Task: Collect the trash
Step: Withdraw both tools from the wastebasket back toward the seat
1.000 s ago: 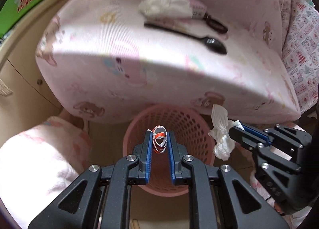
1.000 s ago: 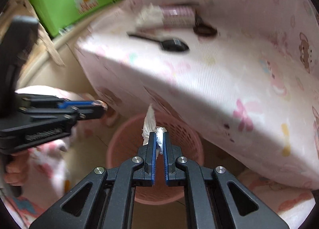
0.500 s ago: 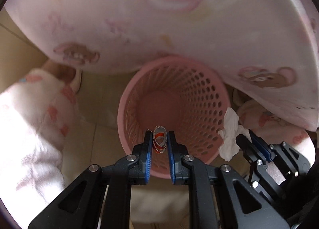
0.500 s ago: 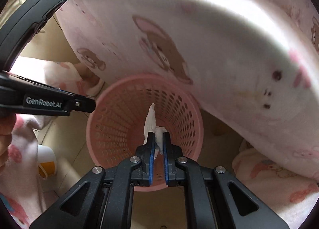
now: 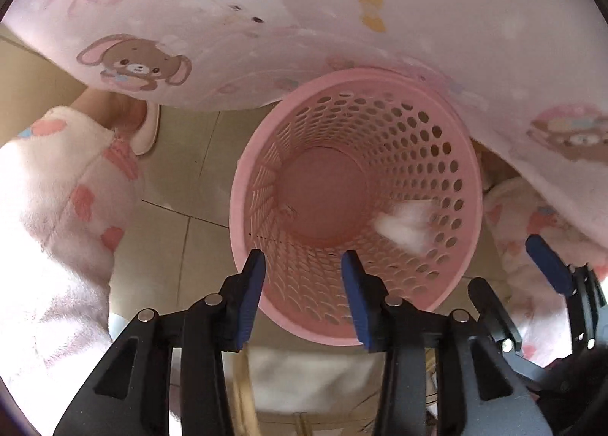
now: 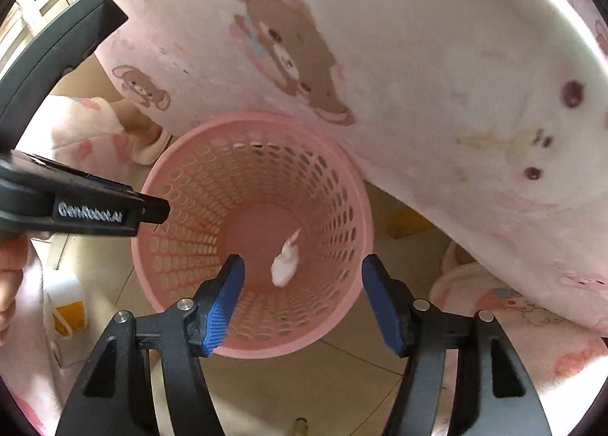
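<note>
Pink perforated plastic, smooth and faintly glossy, for the waste basket (image 5: 353, 185) at centre frame; soft crumpled white paper for the tissue (image 6: 285, 265) lying low inside it. Matt black plastic with small shiny metal screws and ribbed blue pads on the left gripper (image 5: 302, 291) and right gripper (image 6: 302, 303), along the bottom edge. Soft matt printed cloth on the bear-print cover (image 6: 380, 37) across the top, fluffy fleece on the pyjama sleeve (image 5: 57, 189) at left, smooth tile on the floor (image 5: 190, 154).
</note>
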{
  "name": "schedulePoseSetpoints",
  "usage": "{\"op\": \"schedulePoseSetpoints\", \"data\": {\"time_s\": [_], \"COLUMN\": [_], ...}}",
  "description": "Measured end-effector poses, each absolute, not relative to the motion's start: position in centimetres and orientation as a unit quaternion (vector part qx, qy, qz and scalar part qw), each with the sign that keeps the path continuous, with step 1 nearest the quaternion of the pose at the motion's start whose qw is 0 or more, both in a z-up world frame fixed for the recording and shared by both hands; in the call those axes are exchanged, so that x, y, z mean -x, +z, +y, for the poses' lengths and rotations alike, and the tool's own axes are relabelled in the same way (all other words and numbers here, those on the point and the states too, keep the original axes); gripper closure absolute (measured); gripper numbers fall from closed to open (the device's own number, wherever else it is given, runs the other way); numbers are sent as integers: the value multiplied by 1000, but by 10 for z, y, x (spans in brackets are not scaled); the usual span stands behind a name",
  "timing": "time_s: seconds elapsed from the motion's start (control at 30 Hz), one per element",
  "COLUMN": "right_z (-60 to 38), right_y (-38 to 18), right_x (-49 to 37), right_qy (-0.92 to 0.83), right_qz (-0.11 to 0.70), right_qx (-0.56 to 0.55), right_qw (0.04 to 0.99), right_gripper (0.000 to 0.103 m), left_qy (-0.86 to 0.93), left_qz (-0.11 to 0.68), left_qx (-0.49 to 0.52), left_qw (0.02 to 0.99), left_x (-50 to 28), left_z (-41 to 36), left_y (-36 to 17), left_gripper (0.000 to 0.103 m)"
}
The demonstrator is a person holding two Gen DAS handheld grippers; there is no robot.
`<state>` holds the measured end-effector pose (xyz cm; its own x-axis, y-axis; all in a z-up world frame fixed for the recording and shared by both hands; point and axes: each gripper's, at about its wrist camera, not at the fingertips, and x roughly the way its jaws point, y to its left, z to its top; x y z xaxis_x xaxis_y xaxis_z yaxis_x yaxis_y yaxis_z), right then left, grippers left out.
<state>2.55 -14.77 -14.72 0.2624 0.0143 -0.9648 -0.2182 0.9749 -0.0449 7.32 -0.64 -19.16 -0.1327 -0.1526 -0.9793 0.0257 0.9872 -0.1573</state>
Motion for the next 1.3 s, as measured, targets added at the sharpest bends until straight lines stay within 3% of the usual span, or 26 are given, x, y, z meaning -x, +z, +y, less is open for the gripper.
{"op": "schedulePoseSetpoints", "data": {"time_s": [0.2,0.33,0.6,0.7,0.9,1.3], "right_z": [-147,-148,-160,-166,-172,-169], "right_y": [-147,-139,-104,-82,-50,-8], "right_x": [-23,-21,-16,-12,0,29], "right_qy": [78,76,58,47,47,46], "right_qz": [607,596,541,501,440,330], "right_qx": [102,95,75,62,50,47], "right_qw": [784,794,836,862,895,942], "right_gripper": [35,34,32,19,19,17], "left_qy": [-58,-25,-29,-27,-31,-6], "left_qz": [735,712,611,561,479,391], "left_qx": [36,28,12,-3,-10,-3], "left_qw": [674,701,791,827,877,920], "left_x": [-74,-74,-72,-65,-54,-36], "left_z": [0,6,10,10,12,17], "left_y": [-180,-169,-110,-86,-52,-16], "left_gripper": [47,32,30,29,24,16]}}
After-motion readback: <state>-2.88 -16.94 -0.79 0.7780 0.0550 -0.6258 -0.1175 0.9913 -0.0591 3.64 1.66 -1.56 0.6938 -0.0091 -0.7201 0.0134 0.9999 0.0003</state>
